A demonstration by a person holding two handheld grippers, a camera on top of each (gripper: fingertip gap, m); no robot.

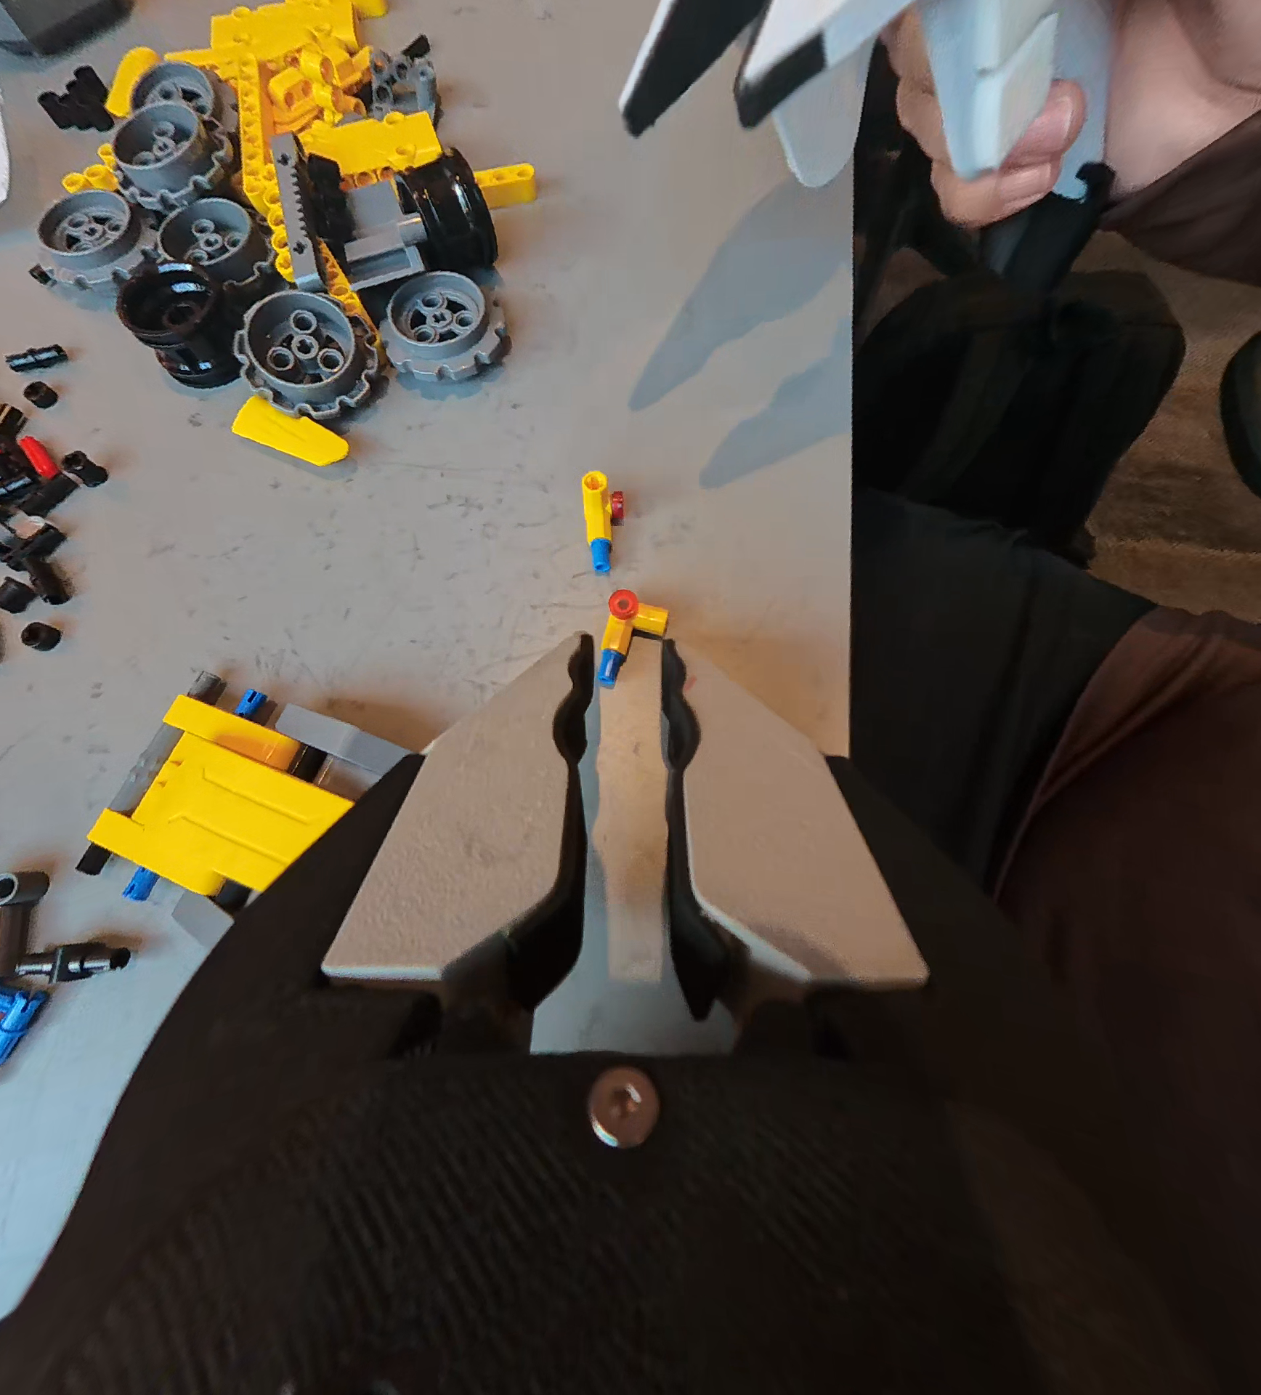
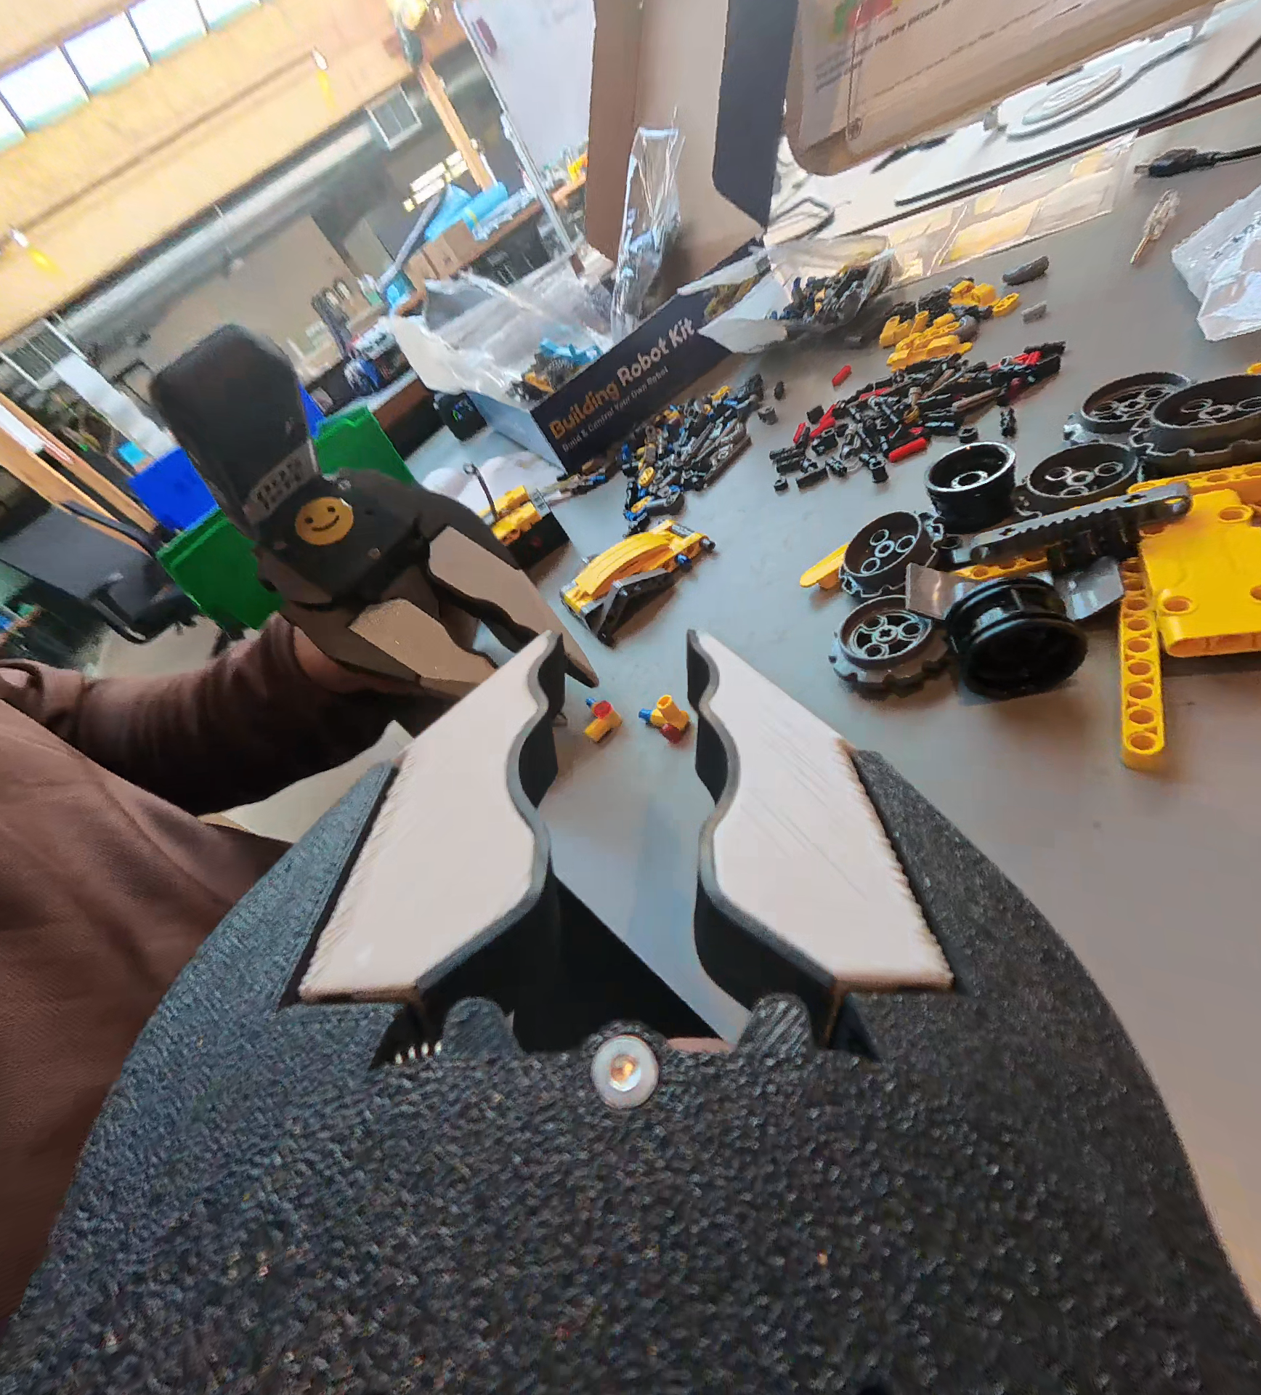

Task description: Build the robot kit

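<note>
**Both grippers parted over two small connector pieces**

The left gripper is low over the grey bench, pointing forward and down, its fingers a little apart and holding nothing. A small yellow elbow piece with a red cap and a blue pin lies on the bench just off the tips, the pin end reaching into the gap; whether either finger touches it cannot be told. A second yellow piece, also with blue and red ends, lies a little further on, apart from the first.

The right gripper is raised higher and tilted toward the same spot, fingers spread wide and empty. In its view both pieces sit between the tips: elbow piece to the left, second piece to the right. The left gripper comes in from the left there, gripped from below by a hand in a brown sleeve.

Further out lie a yellow block assembly beside the left gripper, a heap of grey and black wheels among yellow beams, scattered black pins, and a kit box with plastic bags behind it.
</note>
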